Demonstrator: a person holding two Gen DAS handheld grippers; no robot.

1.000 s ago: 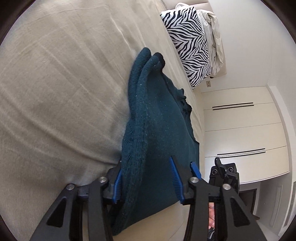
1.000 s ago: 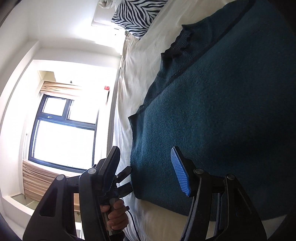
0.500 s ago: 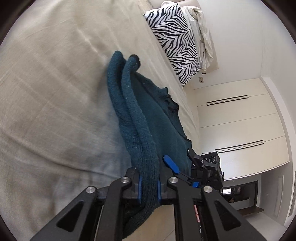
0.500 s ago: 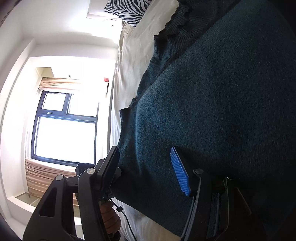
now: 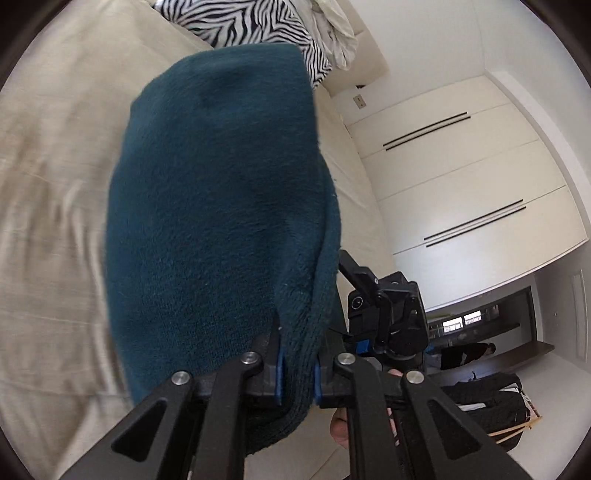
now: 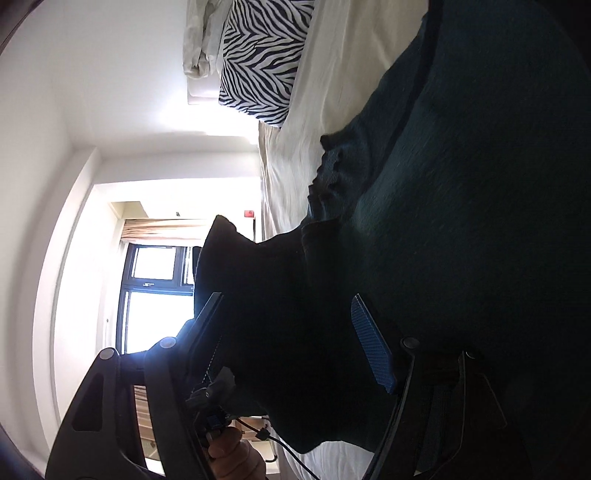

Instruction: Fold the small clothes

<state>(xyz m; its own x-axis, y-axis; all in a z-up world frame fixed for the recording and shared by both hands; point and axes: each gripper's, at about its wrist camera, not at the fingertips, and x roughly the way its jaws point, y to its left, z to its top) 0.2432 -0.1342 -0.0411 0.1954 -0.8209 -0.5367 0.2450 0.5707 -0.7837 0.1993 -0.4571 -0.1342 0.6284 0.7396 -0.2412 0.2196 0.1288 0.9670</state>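
Left wrist view first: at its left lies the beige bed sheet (image 5: pixel 55 206), rumpled and blurred. In the middle, the teal knitted sweater (image 5: pixel 218 206) rises from the bed as a broad raised flap, its doubled edge running down into the left gripper (image 5: pixel 298 373), whose jaws are clamped together on that edge. Further right the right gripper (image 5: pixel 384 317) shows as a black body just past the sweater, with a white wardrobe (image 5: pixel 461 177) behind it. A zebra-print pillow (image 5: pixel 251 22) sits at the head of the bed.

Right wrist view, from its left: a bright window (image 6: pixel 155 295), then the near finger of the right gripper (image 6: pixel 284 332). Its jaws have just been opening and stand apart; a dark fold of the sweater (image 6: pixel 461 221) hangs between them, but I cannot tell whether either pad touches it. To the right the sweater's body spreads over the bed, its frilled neckline (image 6: pixel 332 170) pointing toward the pillow.

As a judgement, the fold is under way: one side is lifted and looks set to be carried across the body. Laying it flat, squaring it, and any further folds are not yet done.
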